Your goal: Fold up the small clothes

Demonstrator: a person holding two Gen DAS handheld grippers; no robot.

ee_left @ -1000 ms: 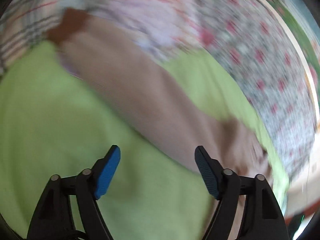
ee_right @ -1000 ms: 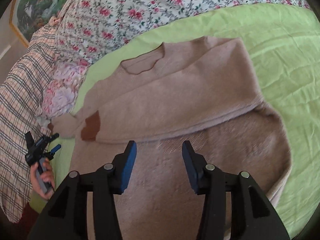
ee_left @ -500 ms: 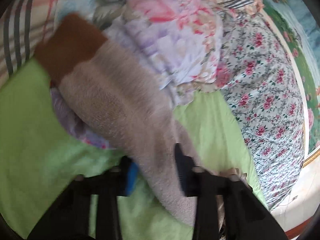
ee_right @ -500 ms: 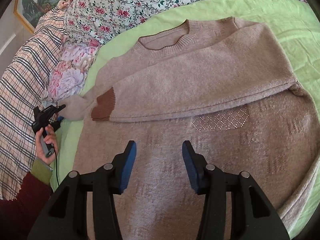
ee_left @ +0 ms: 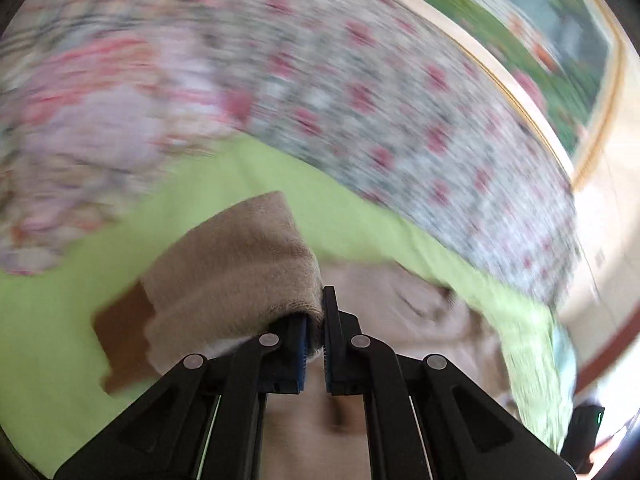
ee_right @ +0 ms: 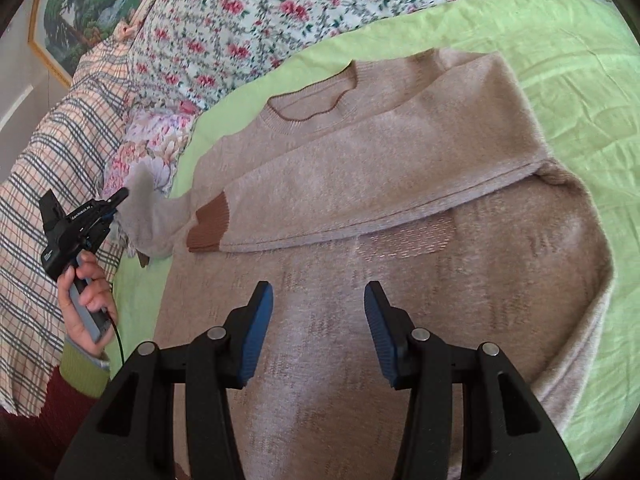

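On green sheet [ee_right: 580,80], sweater [ee_right: 400,280] neck-away; left gripper [ee_left: 315,338] clamps sleeve [ee_left: 236,264], right gripper [ee_right: 319,332] gapes.

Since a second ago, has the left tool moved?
Yes. The left tool has shut on the beige knit sweater's left sleeve, lifting it off the green bedsheet, toward the sweater body.

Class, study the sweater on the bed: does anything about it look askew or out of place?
Yes. The collar is rumpled, its brown edge wavy. One sleeve lies folded across the chest; the other sleeve is bunched, pinched in the left gripper.
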